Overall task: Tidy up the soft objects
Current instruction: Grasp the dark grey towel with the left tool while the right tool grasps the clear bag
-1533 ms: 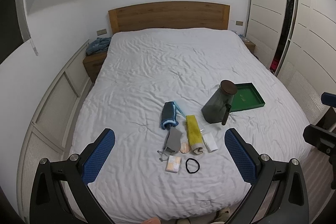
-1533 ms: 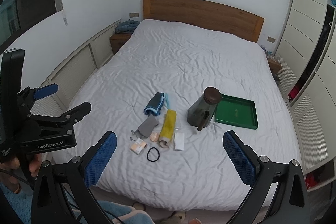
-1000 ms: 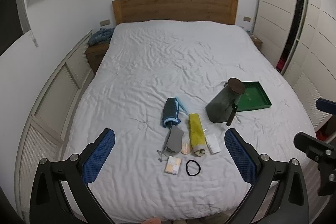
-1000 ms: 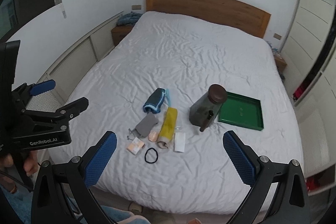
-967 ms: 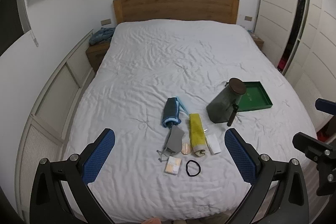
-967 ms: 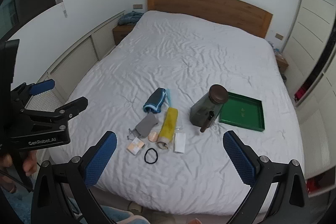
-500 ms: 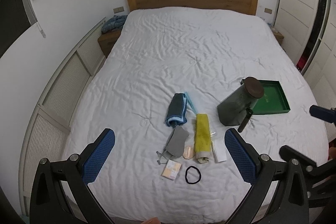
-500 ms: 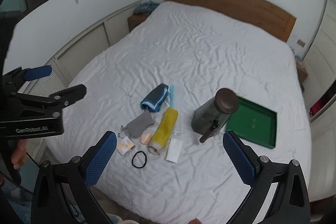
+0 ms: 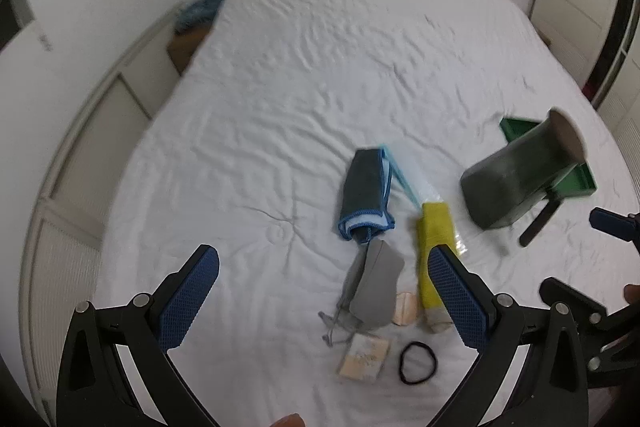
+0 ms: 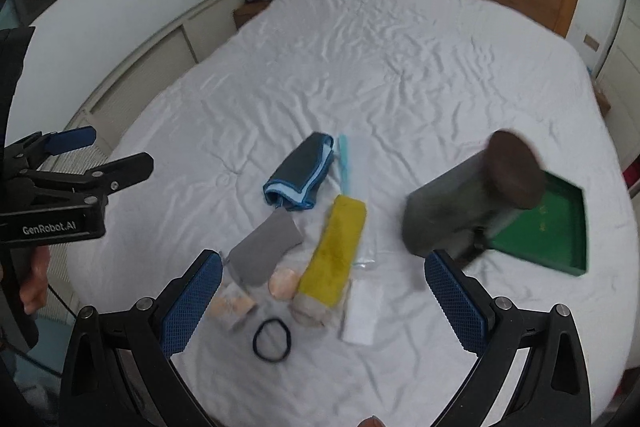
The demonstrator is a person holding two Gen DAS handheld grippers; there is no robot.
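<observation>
We hold both tools above the near edge of the bed (image 9: 304,67), and neither grips anything. The left gripper (image 9: 320,301) has its jaws spread wide, and so does the right gripper (image 10: 324,301), which we judge readies each for a first pick.

The soft things lie in a loose cluster on the white sheet, near the foot of the bed. A rolled dark cloth with blue trim (image 10: 298,173) sits farthest from us. Just nearer lie a grey fabric piece (image 10: 264,247) and a yellow rolled cloth (image 10: 336,249), side by side but apart. Small peach pads (image 10: 284,283), a white flat packet (image 10: 360,315) and a black hair tie (image 10: 271,339) rest closest to us.

To the right stands a dark jug with a brown lid (image 10: 468,203), tilted on the soft bedding, and behind it a green tray (image 10: 560,231). We judge the tray is the place meant for the sorted items, since it lies empty beside the cluster. The right gripper frames the yellow roll most centrally, so that seems the likeliest first target.
</observation>
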